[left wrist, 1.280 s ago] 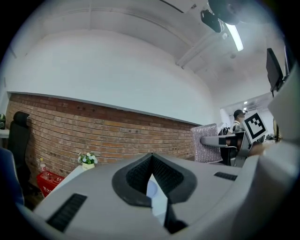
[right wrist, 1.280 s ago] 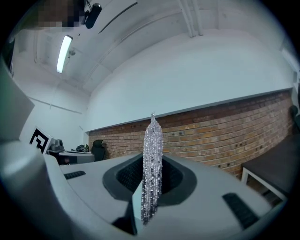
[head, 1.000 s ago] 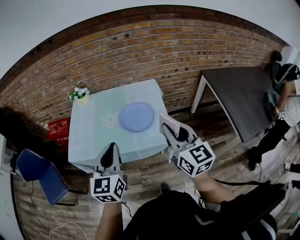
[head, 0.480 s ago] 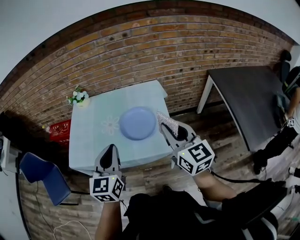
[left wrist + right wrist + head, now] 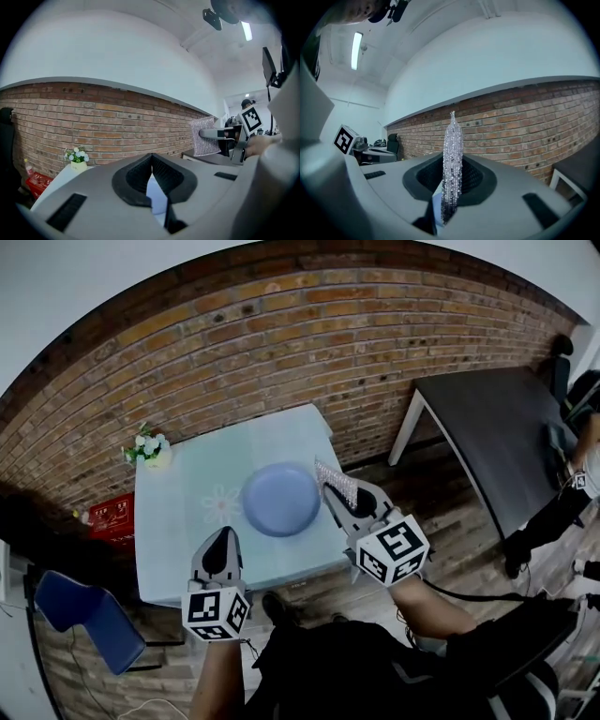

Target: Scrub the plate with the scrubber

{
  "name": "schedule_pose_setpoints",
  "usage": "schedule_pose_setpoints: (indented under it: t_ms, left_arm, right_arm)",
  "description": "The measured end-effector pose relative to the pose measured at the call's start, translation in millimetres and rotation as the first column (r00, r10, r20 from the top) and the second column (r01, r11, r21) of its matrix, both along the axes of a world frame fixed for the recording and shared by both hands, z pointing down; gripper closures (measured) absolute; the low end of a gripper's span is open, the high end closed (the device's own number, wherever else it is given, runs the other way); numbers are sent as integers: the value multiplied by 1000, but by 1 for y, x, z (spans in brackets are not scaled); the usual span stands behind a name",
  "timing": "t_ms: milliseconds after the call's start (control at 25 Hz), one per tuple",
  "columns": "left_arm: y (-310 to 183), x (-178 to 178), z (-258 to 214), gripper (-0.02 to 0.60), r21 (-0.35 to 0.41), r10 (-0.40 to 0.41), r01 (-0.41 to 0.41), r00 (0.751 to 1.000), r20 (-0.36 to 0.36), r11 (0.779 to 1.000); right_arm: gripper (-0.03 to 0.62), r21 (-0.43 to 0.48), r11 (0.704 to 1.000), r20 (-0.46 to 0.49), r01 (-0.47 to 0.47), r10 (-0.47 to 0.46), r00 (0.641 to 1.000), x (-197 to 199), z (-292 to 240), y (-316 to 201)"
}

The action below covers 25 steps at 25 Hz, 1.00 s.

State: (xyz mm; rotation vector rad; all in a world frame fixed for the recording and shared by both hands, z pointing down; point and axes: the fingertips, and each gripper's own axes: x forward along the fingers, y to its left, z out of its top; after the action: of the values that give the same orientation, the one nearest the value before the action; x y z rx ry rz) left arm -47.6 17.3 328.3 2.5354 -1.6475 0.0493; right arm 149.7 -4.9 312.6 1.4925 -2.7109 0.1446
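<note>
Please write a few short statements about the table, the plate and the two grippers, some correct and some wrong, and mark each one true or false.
1. The plate lies on the table. True.
2. The right gripper holds the scrubber. True.
3. The left gripper holds a cloth. False: it is shut and empty.
4. The flowers stand on the plate. False: they stand at the table's far left corner, apart from the plate.
5. A brick wall stands behind the table. True.
6. The plate is red. False: it is blue.
</note>
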Motion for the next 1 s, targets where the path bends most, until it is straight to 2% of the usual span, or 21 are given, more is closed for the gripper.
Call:
schedule_pose_setpoints:
  t_ms: [240,400,560,800,1000]
  left_arm:
    - [-51,-26,16,570,-33,57,-57,998,-3,998]
    - [-82,-37,44,569,-96,116,-115,993,5,989]
    - [-108,-44,74,569,-165,180,-182,983,-26,970]
    - [-134,-46,108,569,-226,255,-261,965,-57,938]
    - [-146,-42,139,569,-304,269,-276,961,-65,912]
  right_arm:
    - [531,-16,1000,-59,-10,9,998,-34,13,-37]
    - [531,-56,998,-93,-28,22,995,-51,30,-63]
    - [531,-94,995,-130,-31,19,991,-71,44,-86]
    - [531,-206,978,-184,-37,-1,983,-87,88,-114]
    - [531,-273,962,-230,16,-81,970,-101,118,-136]
